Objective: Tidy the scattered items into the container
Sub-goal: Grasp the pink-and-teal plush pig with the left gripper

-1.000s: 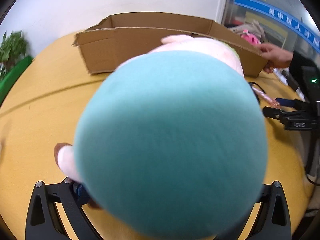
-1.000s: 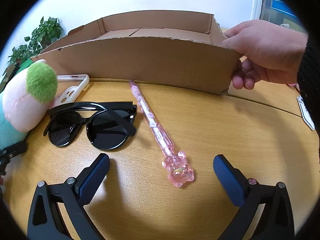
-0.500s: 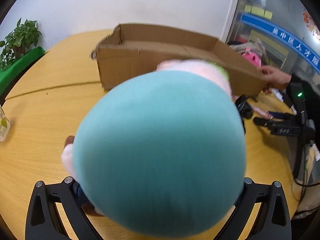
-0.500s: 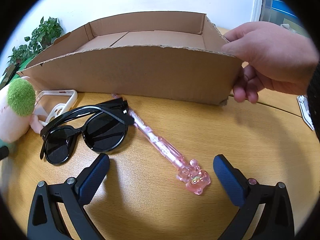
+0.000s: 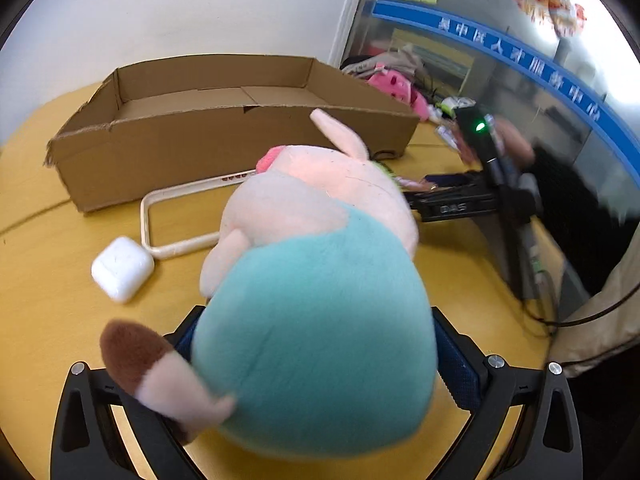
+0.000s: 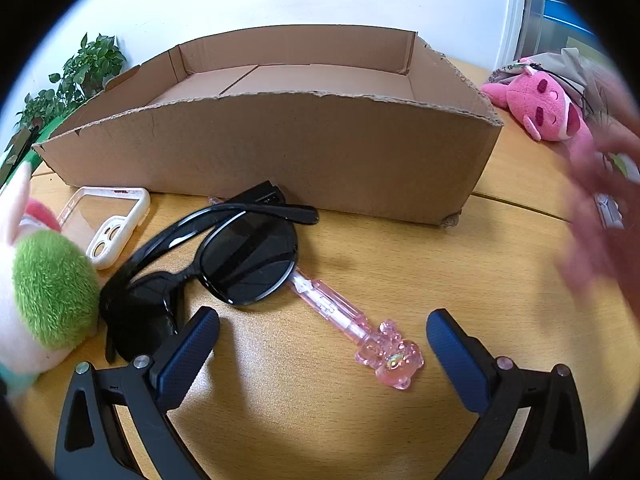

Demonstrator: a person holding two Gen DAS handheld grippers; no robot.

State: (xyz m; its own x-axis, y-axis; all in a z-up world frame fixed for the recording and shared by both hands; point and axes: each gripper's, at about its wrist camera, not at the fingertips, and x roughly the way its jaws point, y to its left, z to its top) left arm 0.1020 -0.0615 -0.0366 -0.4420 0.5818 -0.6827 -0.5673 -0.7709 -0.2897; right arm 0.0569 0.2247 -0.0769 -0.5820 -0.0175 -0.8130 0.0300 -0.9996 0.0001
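My left gripper point(image 5: 316, 354) is shut on a plush pig toy point(image 5: 316, 304) in a teal dress, held above the table in front of the open cardboard box point(image 5: 168, 144). The toy's head also shows at the left of the right wrist view point(image 6: 48, 292). My right gripper point(image 6: 322, 344) is open and empty, low over the table, with a pink clear pen point(image 6: 360, 336) between its fingers. Black sunglasses point(image 6: 224, 260) lie over the pen's far end, just before the box point(image 6: 280, 152). A white phone case point(image 5: 180, 216) and a white earbud case point(image 5: 122, 268) lie on the table.
A pink plush toy point(image 6: 540, 108) lies right of the box. A blurred hand point(image 6: 604, 216) is at the right edge. A potted plant point(image 6: 76, 76) stands at the far left. The right gripper's body and cables point(image 5: 496, 200) show in the left wrist view.
The left gripper has lifted and pulled back with the plush toy, so the phone case and earbud case now show. The hand has let go of the box. The right gripper moved closer to the pen.
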